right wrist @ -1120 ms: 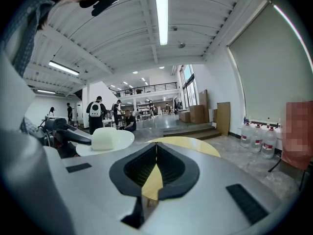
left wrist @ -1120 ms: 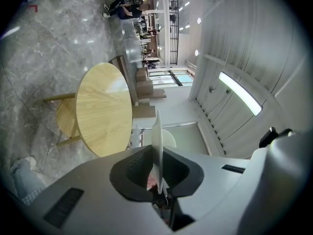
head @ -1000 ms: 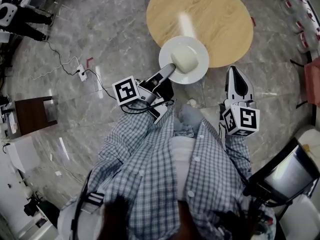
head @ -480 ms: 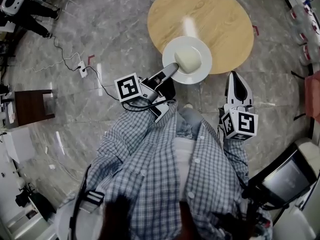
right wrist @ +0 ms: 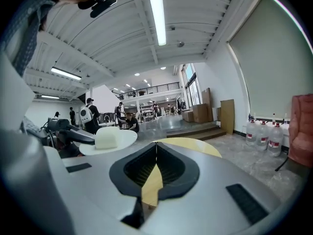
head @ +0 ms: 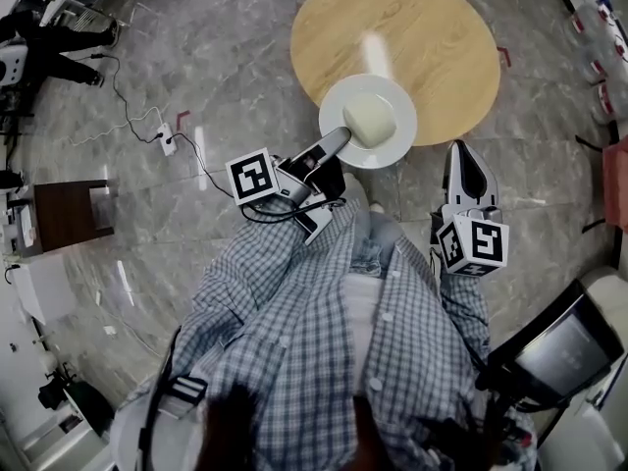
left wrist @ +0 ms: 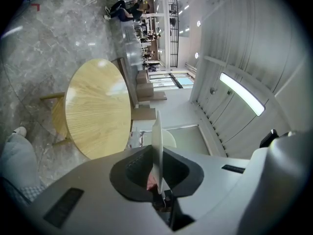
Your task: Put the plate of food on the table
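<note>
A white plate [head: 391,140] carrying a pale block of food [head: 368,116] hangs over the near edge of the round wooden table [head: 432,27]. My left gripper [head: 340,137] is shut on the plate's near rim. In the left gripper view the plate [left wrist: 156,141] stands edge-on between the jaws of the left gripper [left wrist: 157,180], with the table [left wrist: 95,111] beyond. My right gripper [head: 464,155] is held off to the right above the floor, shut and with nothing in it. The right gripper view shows the plate [right wrist: 122,141], the food [right wrist: 108,137] and the table [right wrist: 195,146] ahead.
A power strip with cables [head: 165,143] lies on the marble floor at the left. A dark wooden stool [head: 59,214] stands further left. Water bottles [head: 601,67] and a red seat [head: 618,170] are at the right edge, and a screen [head: 564,346] is at lower right.
The left gripper has carried the plate a little to the right, further over the table's near edge. The right gripper has hardly moved.
</note>
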A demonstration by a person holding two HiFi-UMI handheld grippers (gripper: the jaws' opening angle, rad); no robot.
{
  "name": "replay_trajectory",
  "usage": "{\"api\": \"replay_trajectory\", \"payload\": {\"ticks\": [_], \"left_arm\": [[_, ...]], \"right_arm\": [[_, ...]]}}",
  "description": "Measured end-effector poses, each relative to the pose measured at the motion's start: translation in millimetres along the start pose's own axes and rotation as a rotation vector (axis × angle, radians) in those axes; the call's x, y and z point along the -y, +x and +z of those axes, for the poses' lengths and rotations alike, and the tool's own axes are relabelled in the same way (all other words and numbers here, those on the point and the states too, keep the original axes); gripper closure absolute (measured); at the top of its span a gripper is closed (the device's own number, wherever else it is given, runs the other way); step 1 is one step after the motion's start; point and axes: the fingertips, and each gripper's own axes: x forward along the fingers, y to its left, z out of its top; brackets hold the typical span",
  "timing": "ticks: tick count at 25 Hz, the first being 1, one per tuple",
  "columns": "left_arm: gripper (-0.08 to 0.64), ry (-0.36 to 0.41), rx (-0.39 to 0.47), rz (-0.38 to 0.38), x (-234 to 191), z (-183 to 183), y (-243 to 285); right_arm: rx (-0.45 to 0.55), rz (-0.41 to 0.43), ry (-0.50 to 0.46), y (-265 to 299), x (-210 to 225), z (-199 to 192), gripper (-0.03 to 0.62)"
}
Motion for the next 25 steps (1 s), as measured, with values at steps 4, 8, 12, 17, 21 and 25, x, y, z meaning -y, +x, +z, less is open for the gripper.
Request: {"api": "replay_trajectory", "payload": {"ticks": [4, 8, 12, 17, 21, 25], "left_arm": [[0.534, -0.002, -0.016, -0.001, -1, 1, 9], [0.534, -0.019, -0.046, -0.001, -6, 7, 31], [0.534, -0.024, -0.064, 0.008, -9, 22, 49], [0.534, -0.029, -0.096, 0.003, -10, 45, 74], [0.534, -0.04, -0.115, -0.004, -11, 61, 96], [0.534, -0.032, -0.146, -0.017, -15, 85, 121]], "right_arm": [[-0.011, -0.003, 0.007, -1, 0, 0, 0.584], [-0.024, -0.024, 0.043, 14, 14, 2, 0.584], [-0.019, -0.029, 0.122, 35, 23, 7, 0.584], [-0.026, -0.036, 0.144, 62, 30, 14, 0.584], [-0.059, 0.019, 0.285, 88, 34, 16, 0.584], [-0.1, 0.073, 0.402, 120, 35, 18, 0.583]]}}
